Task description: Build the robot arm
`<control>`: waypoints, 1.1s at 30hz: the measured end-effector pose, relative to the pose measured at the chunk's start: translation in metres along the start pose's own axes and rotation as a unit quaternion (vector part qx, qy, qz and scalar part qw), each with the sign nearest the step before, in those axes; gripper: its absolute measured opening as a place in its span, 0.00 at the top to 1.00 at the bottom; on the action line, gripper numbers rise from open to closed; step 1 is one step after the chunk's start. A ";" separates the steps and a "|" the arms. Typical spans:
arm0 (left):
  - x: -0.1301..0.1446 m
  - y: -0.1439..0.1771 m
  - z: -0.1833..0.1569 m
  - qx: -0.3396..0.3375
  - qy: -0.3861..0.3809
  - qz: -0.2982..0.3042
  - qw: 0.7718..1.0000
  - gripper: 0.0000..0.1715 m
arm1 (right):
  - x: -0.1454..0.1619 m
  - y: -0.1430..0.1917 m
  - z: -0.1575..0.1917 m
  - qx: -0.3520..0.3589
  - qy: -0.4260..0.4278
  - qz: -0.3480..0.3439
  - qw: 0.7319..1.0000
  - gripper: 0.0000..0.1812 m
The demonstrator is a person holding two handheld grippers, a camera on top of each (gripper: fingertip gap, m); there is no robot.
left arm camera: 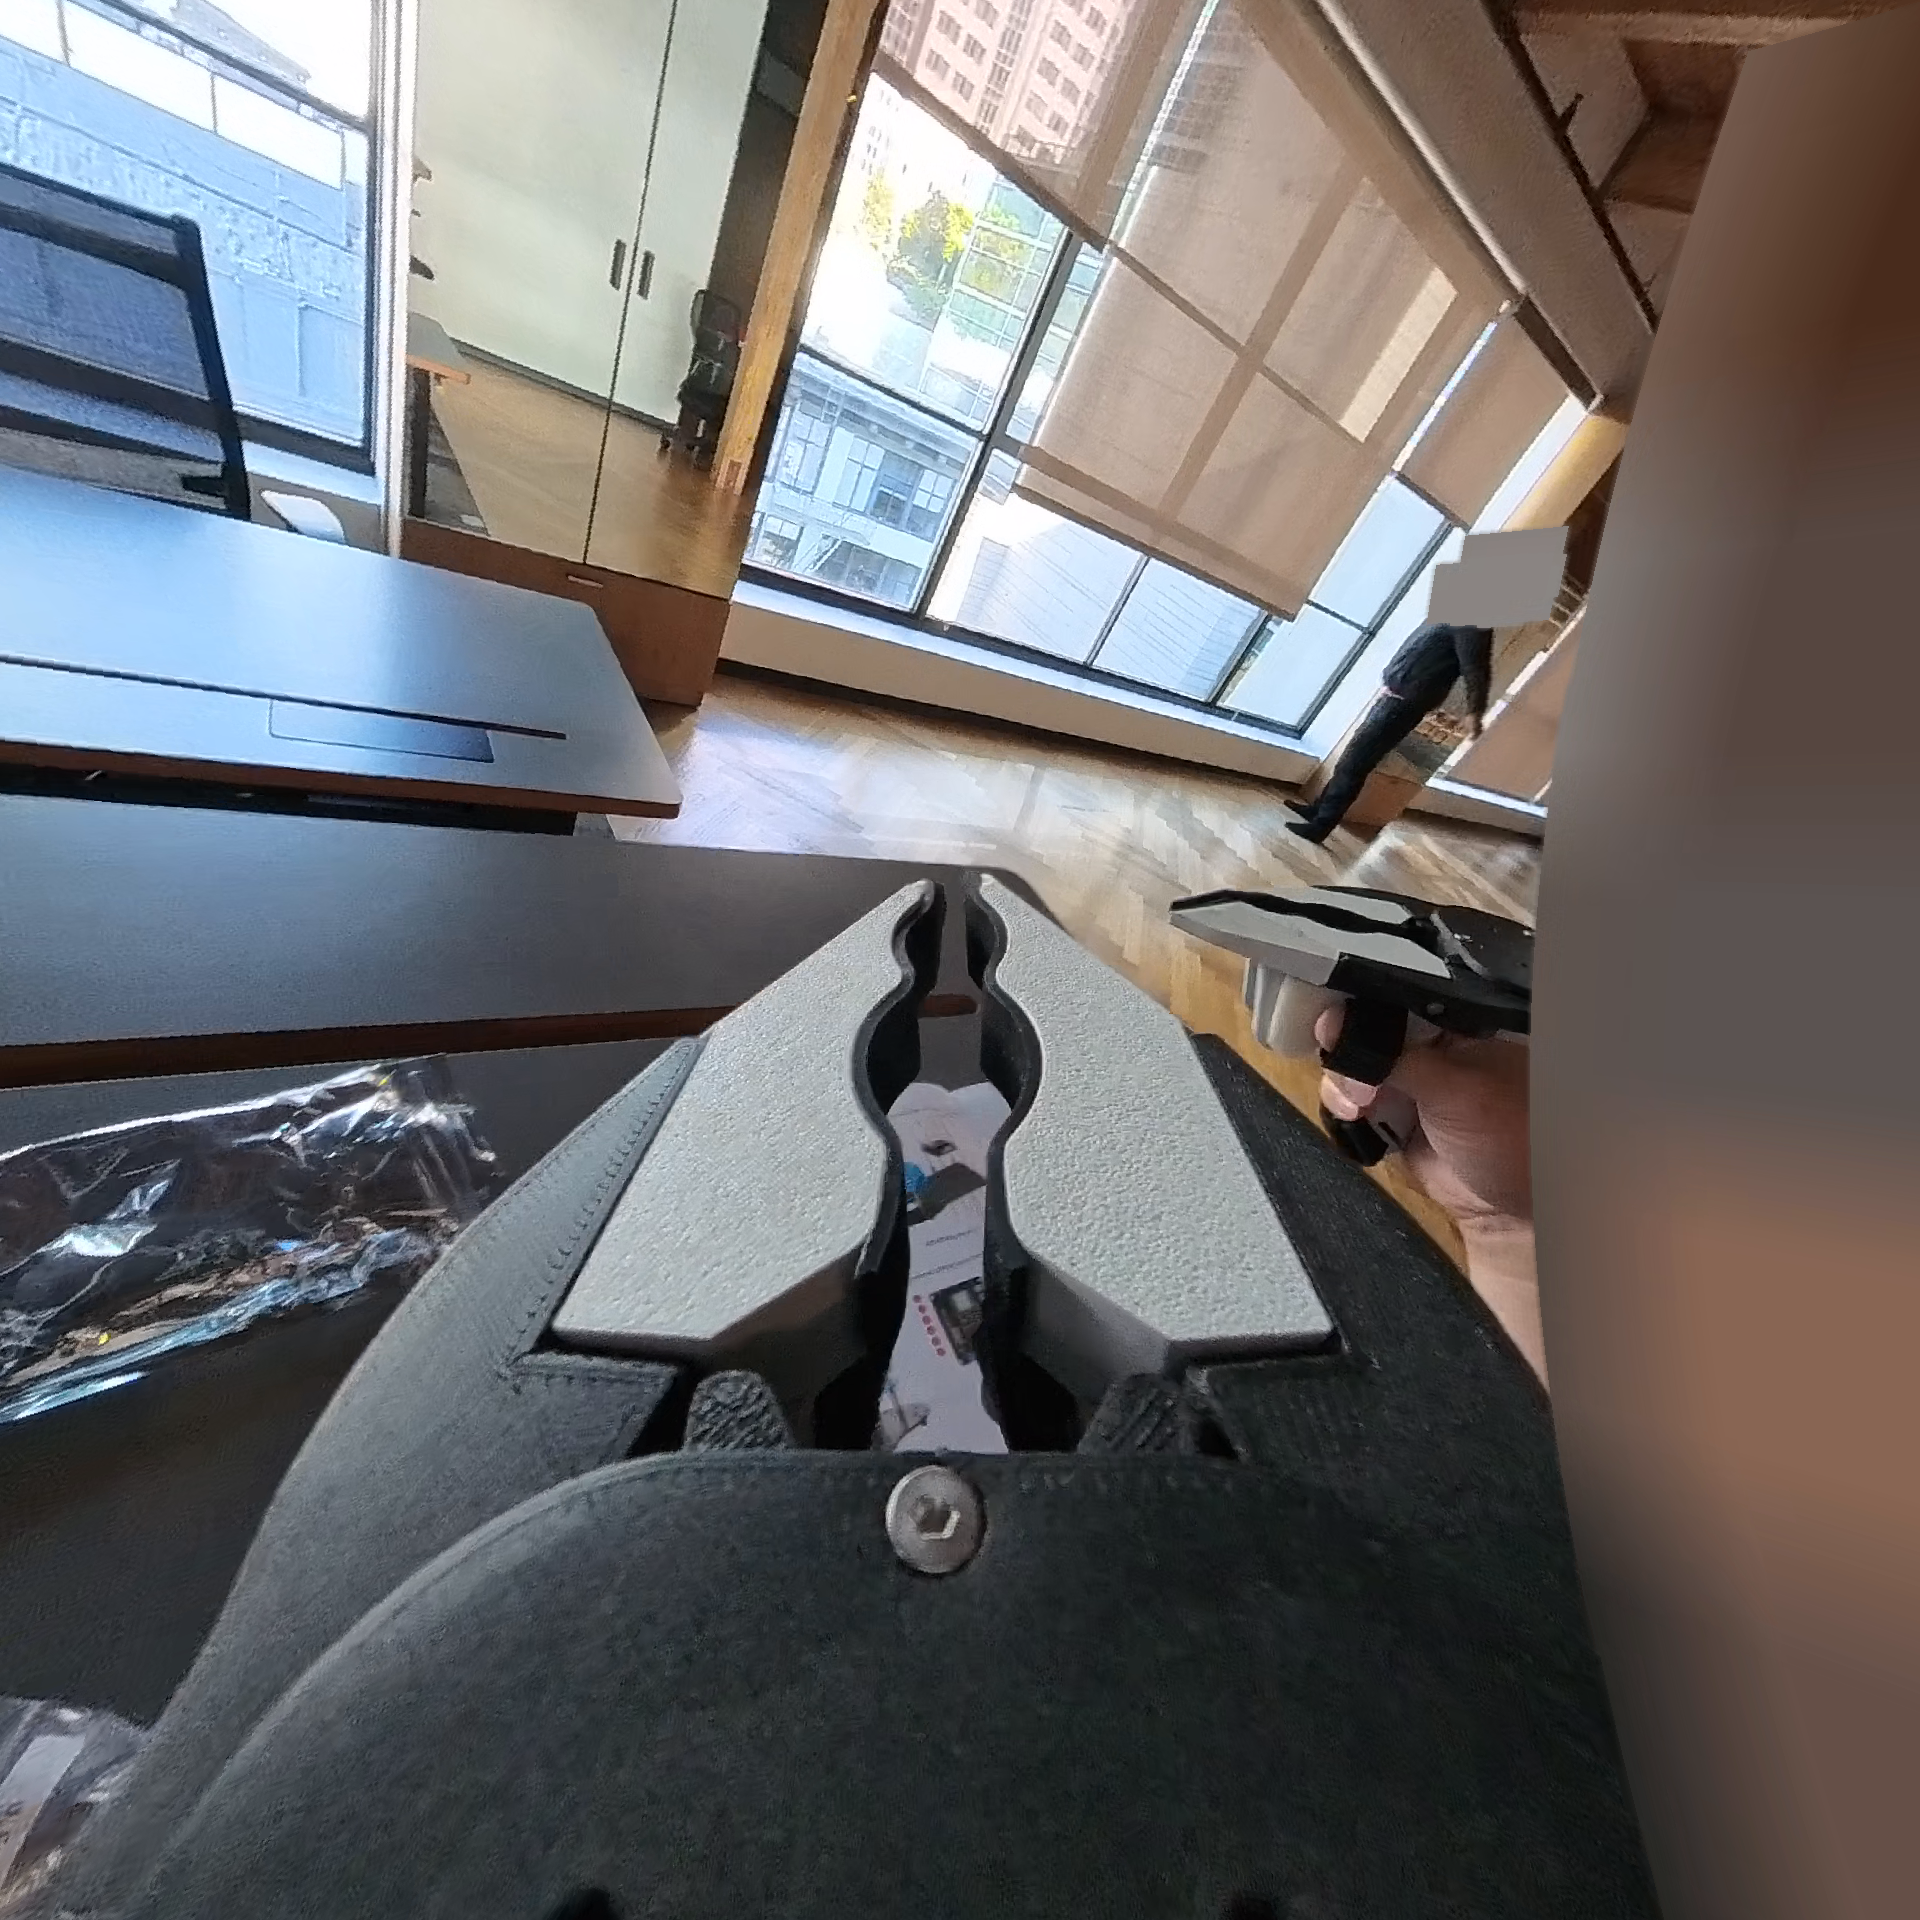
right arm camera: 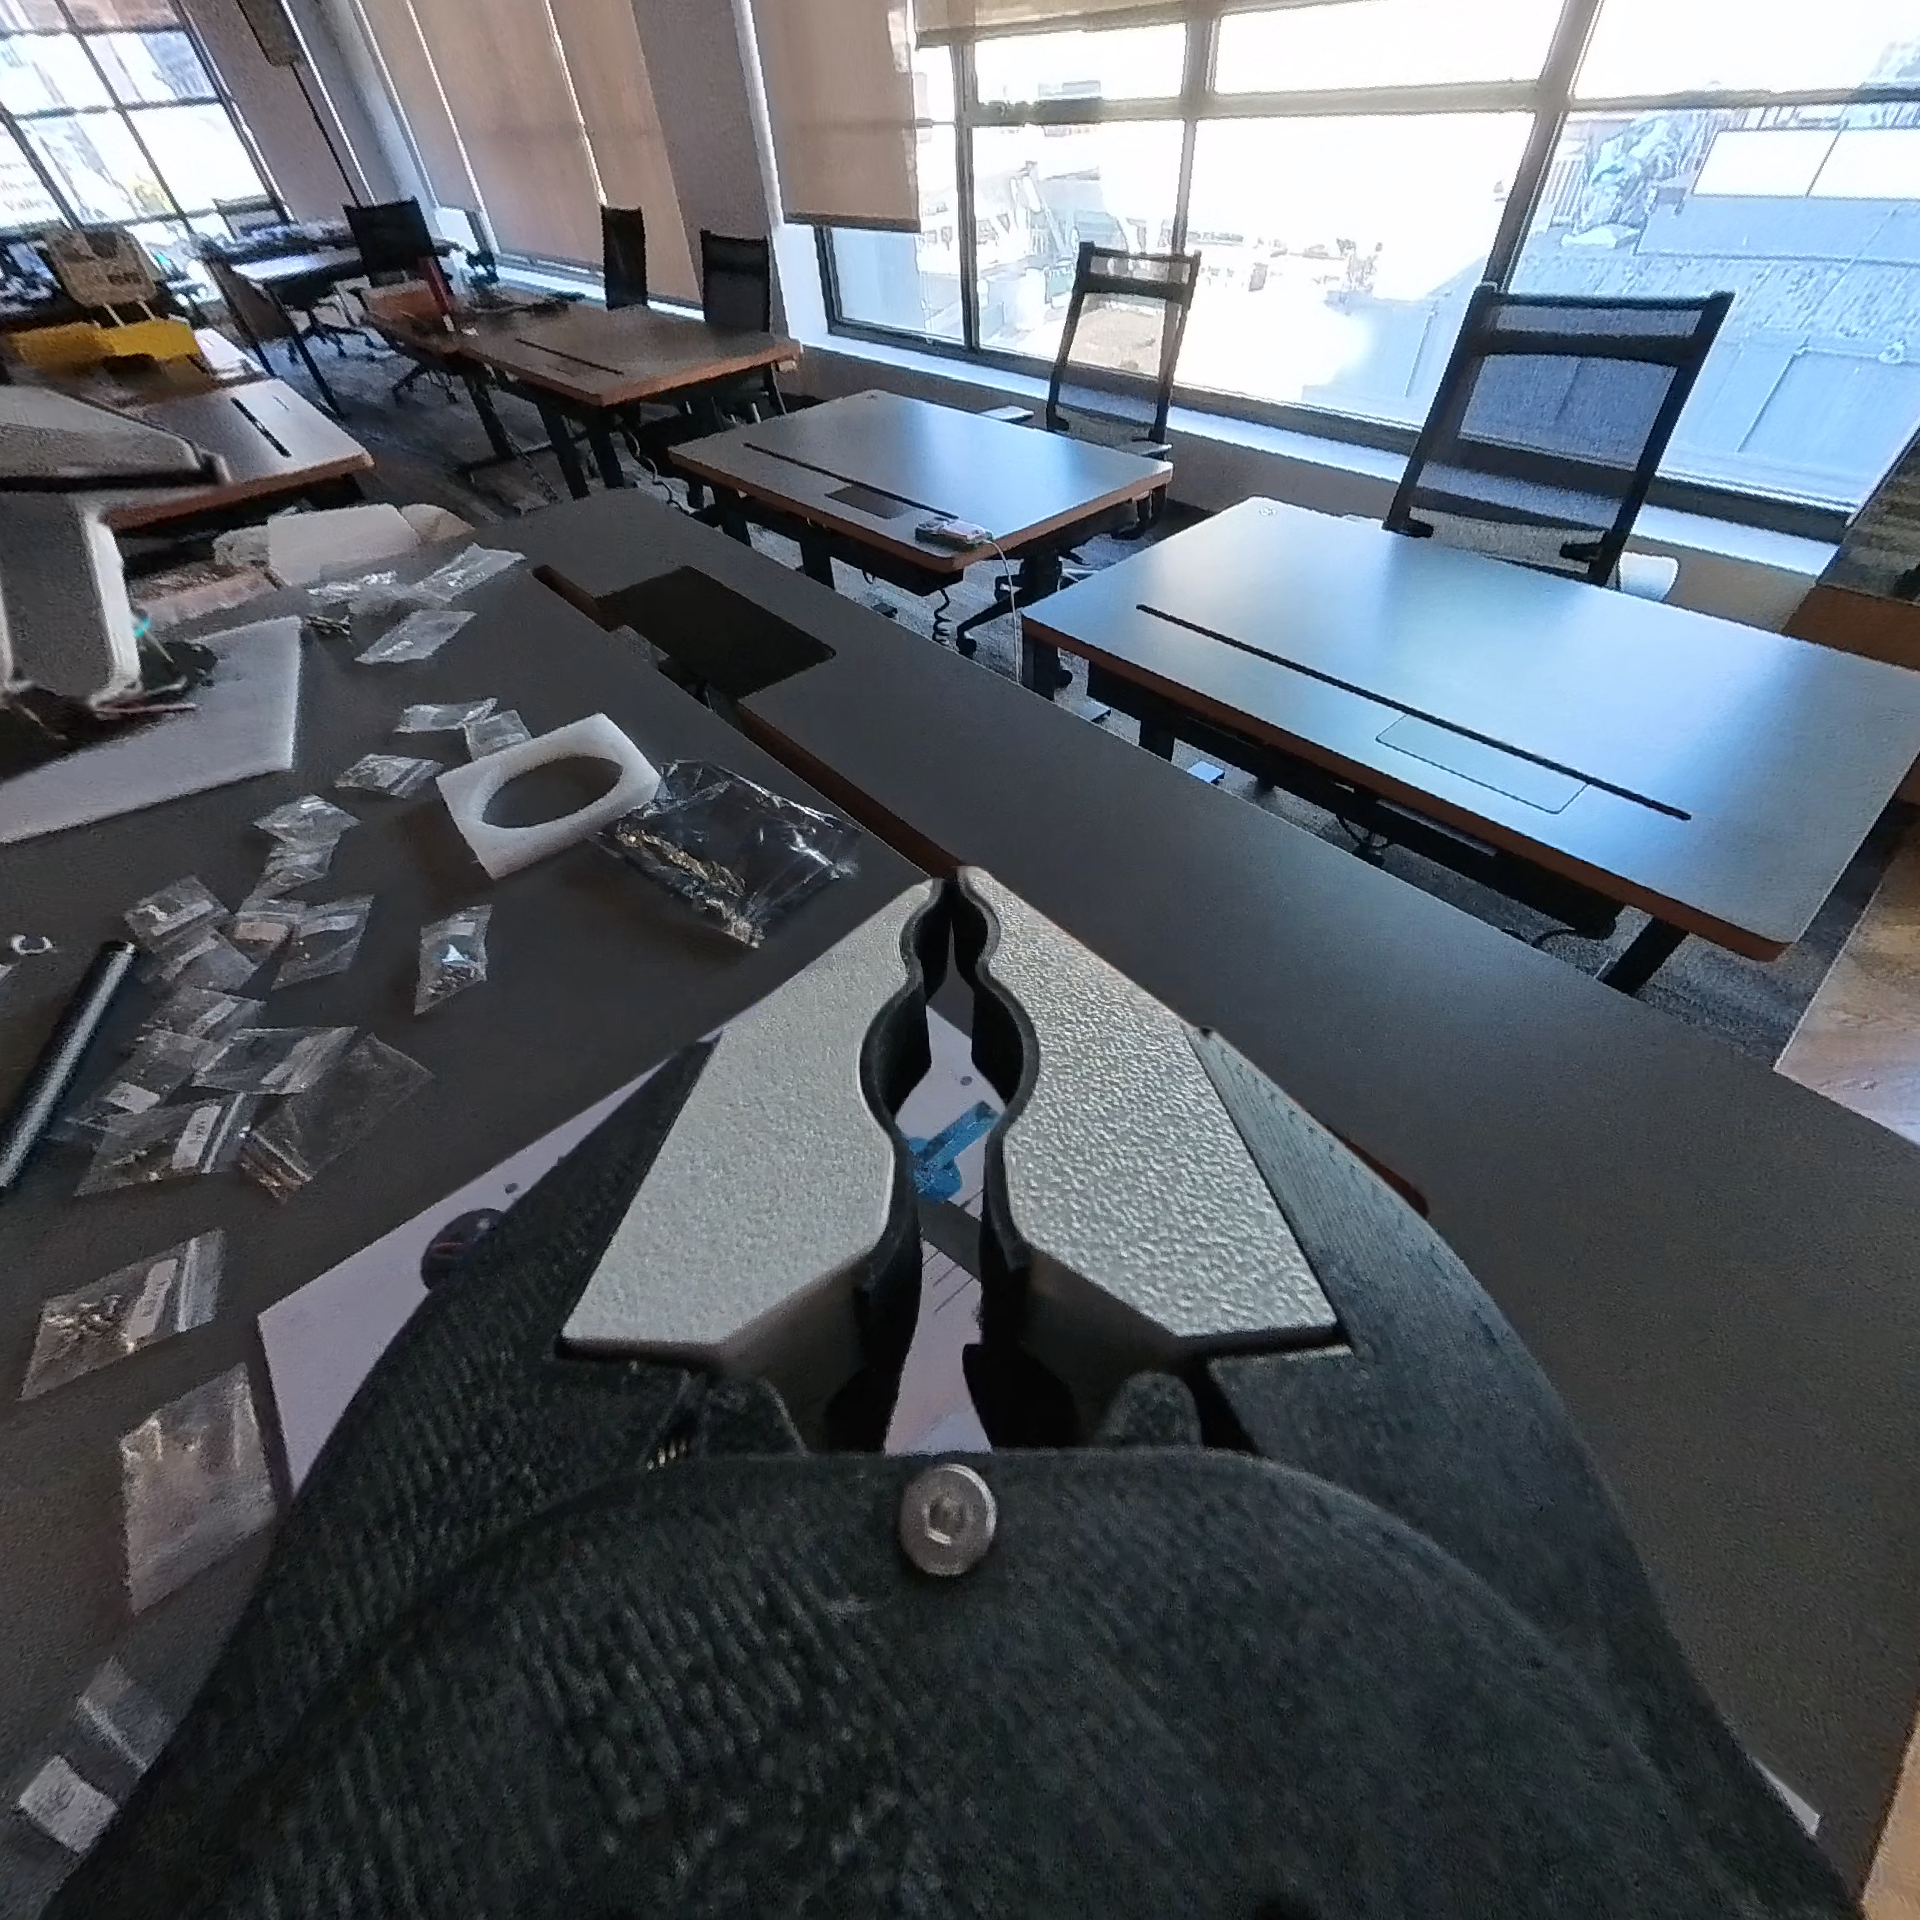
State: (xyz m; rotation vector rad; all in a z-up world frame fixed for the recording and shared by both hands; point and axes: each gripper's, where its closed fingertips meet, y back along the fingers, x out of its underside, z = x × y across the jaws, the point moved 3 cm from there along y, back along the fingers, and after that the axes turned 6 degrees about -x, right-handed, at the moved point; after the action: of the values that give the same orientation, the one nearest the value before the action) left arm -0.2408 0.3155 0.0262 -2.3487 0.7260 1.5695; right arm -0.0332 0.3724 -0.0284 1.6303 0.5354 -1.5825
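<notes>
My left gripper [left arm camera: 956, 894] is shut and empty, held above a dark grey table [left arm camera: 312, 935]. A white printed sheet [left arm camera: 951, 1330] shows through the gap under its jaws. A crinkled clear bag of dark parts [left arm camera: 218, 1205] lies to its left. My right gripper [right arm camera: 954, 894] is shut and empty above the same table [right arm camera: 1247, 987], over the white printed sheet [right arm camera: 343, 1340]. It also shows in the left wrist view [left arm camera: 1195, 914], held in a hand at the right. The bag of parts [right arm camera: 727, 847] and a white foam ring block [right arm camera: 545, 795] lie just ahead of it on the left.
Several small clear bags of hardware [right arm camera: 239, 1029] are scattered on the table's left, with a black rod [right arm camera: 62, 1049] and white foam sheet [right arm camera: 177, 727]. Other desks [right arm camera: 1455, 707] and chairs [right arm camera: 1558, 416] stand by the windows. A person [left arm camera: 1392, 727] stands far off on the wooden floor. The gap from one gripper's tips to the other's is roughly 20 centimetres.
</notes>
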 end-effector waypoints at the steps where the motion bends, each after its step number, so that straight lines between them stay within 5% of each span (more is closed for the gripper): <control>1: -0.003 0.002 -0.007 0.010 -0.006 -0.004 1.000 0.99 | -0.005 0.002 0.002 -0.001 0.002 -0.009 1.000 1.00; 7: -0.029 0.047 -0.049 0.081 0.009 -0.079 0.993 0.98 | -0.028 0.014 0.020 -0.003 0.034 -0.049 0.998 1.00; 12: -0.009 0.150 -0.065 0.105 -0.005 -0.085 0.991 0.96 | -0.040 0.023 0.076 -0.004 0.109 -0.058 0.992 1.00; 17: 0.028 0.346 0.030 -0.132 -0.166 -0.018 0.977 0.89 | -0.020 -0.018 0.189 -0.049 0.167 -0.017 0.985 1.00; 22: 0.073 0.577 0.130 -0.281 -0.103 0.021 0.954 0.87 | -0.018 -0.086 0.347 -0.098 0.193 -0.033 0.976 1.00; 25: 0.082 0.674 0.171 -0.310 -0.072 0.017 0.948 0.88 | -0.024 -0.127 0.419 -0.069 0.188 -0.067 0.977 1.00; 29: 0.079 0.722 0.209 -0.305 -0.084 0.069 0.946 0.89 | -0.013 -0.174 0.481 -0.139 0.141 0.015 0.980 0.95; 31: 0.082 0.714 0.229 -0.292 -0.099 0.106 0.945 0.95 | 0.012 -0.177 0.485 -0.137 0.147 0.082 0.976 0.85; 33: 0.090 0.687 0.251 -0.270 -0.083 0.144 0.948 1.00 | 0.040 -0.173 0.491 -0.156 0.128 0.109 0.973 0.86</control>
State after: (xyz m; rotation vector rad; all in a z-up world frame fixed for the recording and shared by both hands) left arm -0.7684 -0.1836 -0.0984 -2.5007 0.6913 2.3134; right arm -0.4713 0.0915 -0.0666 1.5956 0.6768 -1.0748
